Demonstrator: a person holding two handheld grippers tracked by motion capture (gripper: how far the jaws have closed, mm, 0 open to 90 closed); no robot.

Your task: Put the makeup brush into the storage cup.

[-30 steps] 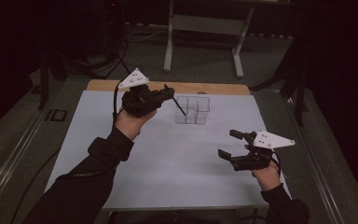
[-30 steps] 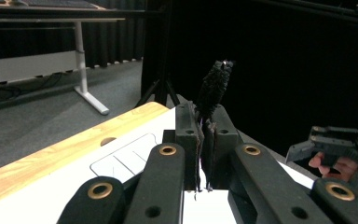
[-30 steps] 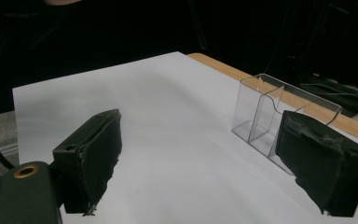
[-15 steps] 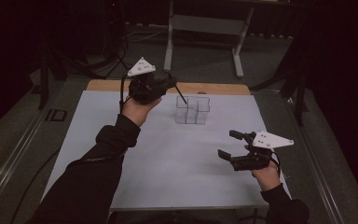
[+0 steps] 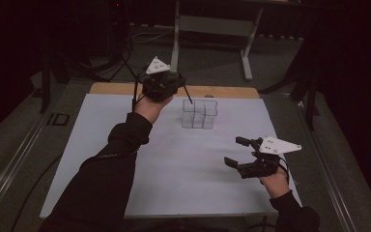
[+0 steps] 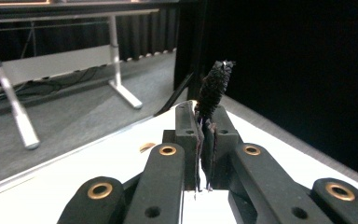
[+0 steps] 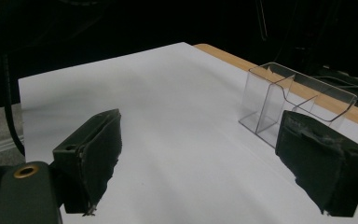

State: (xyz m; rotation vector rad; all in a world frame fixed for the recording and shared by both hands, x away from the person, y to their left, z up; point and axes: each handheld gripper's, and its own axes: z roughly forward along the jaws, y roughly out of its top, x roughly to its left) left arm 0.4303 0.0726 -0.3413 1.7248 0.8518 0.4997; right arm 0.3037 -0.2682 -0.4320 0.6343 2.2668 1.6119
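A clear plastic organizer with open-topped compartments stands on the white sheet near the table's far edge; it also appears at the right of the right gripper view. My left gripper hovers just left of and above it, shut on a thin black bristly stick whose tip points down toward the organizer's top. The jaws press together around the stick's lower part. My right gripper rests low at the near right, open and empty, facing the organizer.
A white sheet covers the table, with a wooden strip along the far edge. Beyond it stands a grey metal table frame on dark carpet. Metal rails run along both sides.
My left gripper has lifted and moved farther and slightly right with the stick, closer to the organizer's top. The right gripper has stayed put.
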